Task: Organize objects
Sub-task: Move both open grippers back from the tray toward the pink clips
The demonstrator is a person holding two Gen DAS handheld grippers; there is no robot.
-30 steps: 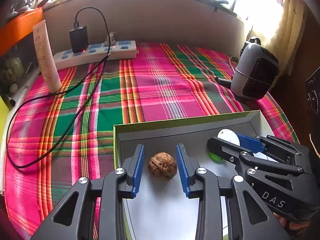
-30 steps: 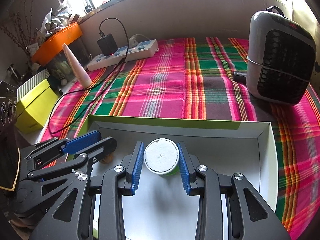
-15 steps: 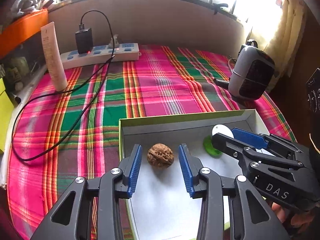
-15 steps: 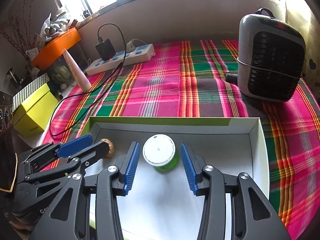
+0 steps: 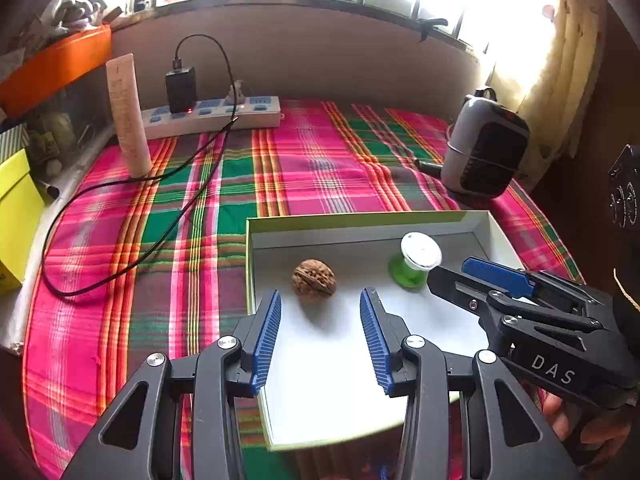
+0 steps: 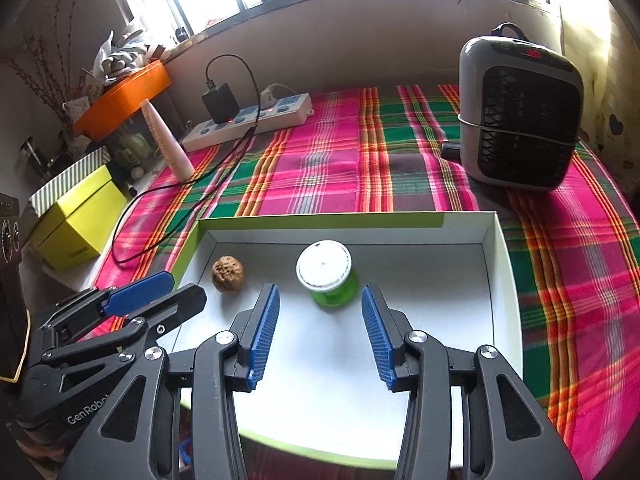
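Plaid cloth (image 5: 312, 168) in pink, green and orange covers the desk, and on it sits a shallow box (image 5: 360, 224) with a white floor and a lime-green rim. Inside the box lie a walnut (image 5: 314, 279) toward its left side and a green spool (image 6: 330, 276) with a white top, upright, to the walnut's right; the two are apart.

Both grippers hover over the near part of the box. The left gripper (image 5: 320, 320) has its blue pads spread, its jaws having just been opening; the walnut lies just beyond the fingertips, touching neither pad. The right gripper (image 6: 320, 316) also stands wide, having just opened, and the spool sits free just ahead of its fingertips, clear of both pads. Neither gripper holds anything.

Farther back on the cloth are a white power strip (image 5: 212, 118) with a black charger (image 5: 181, 89) plugged in, its cable (image 5: 132, 260) trailing across the cloth, a pale tube (image 5: 128, 120) standing upright at the left, and a grey heater (image 6: 520, 116) at the right. A yellow box (image 6: 78, 220) sits off the desk's left edge.
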